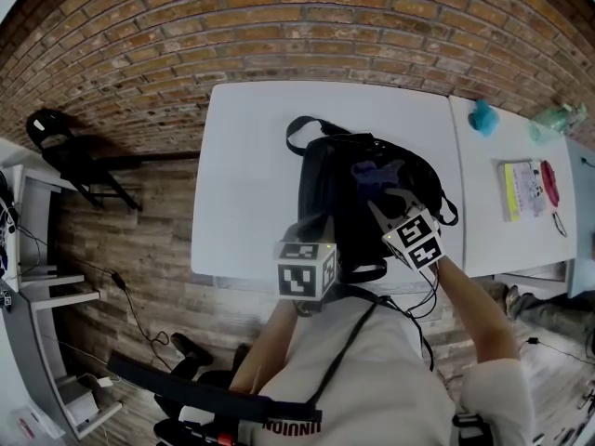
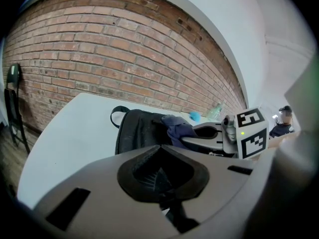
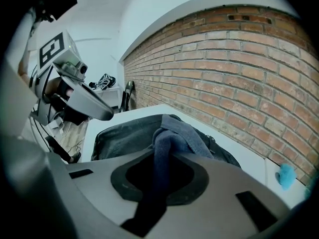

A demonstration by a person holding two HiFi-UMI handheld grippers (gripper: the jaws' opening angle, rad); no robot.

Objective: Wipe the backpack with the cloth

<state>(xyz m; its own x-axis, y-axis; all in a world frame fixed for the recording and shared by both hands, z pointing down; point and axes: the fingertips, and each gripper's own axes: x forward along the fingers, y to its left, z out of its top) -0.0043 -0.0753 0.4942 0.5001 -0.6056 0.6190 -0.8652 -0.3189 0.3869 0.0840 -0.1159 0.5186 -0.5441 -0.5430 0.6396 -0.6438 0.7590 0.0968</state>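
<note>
At the far left of the head view a black folding chair [image 1: 58,139] is leaning by the brick wall [image 1: 279,17]. Right of it, the white desk [image 1: 242,175] is carrying the black backpack [image 1: 325,193], which is lying flat near the middle of the frame, its carry loop pointing toward the wall.

The left gripper [image 2: 160,177] is sitting at the pack's near edge, in the lower centre of the head view. In its own view the fingers are pressing together on a black strip, which seems to be part of the backpack.

Just right of that, the dark blue cloth [image 1: 372,175] is lying bunched on top of the backpack. The right gripper [image 3: 160,176] is reaching in from the lower right, its fingers closing on the cloth; in the right gripper view the cloth is running up between them and draping onto the pack.

Further right, a second white desk [image 1: 493,240] is holding a teal object [image 1: 482,116] near the wall and a yellow booklet [image 1: 522,189] closer to the person.
</note>
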